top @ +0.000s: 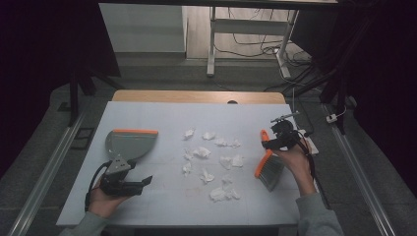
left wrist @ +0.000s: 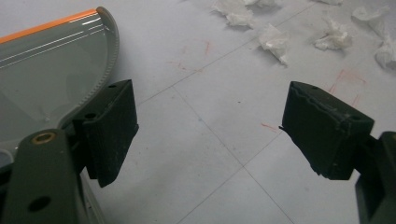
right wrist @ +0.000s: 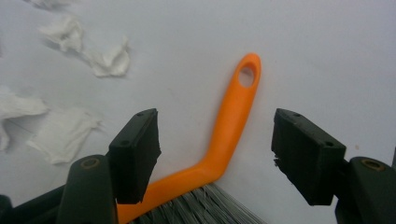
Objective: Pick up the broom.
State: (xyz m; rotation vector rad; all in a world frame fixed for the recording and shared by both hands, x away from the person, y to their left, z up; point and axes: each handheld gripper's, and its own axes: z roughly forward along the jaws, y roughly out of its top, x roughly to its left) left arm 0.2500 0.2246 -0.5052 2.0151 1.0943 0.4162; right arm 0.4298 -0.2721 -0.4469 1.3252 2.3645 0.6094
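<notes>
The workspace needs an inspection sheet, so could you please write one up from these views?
Surface: white table, faint red marks.
Job's things: dustpan flat at left; brush lying at right, orange handle between the right gripper fingers, not pinched.
Clutter: crumpled paper scraps scattered mid-table.
Grippers: left gripper open beside the dustpan; right open over the brush handle.
Cables: black lead from left gripper; floor cables beyond.
Surroundings: white desk frame, dark drapes.
</notes>
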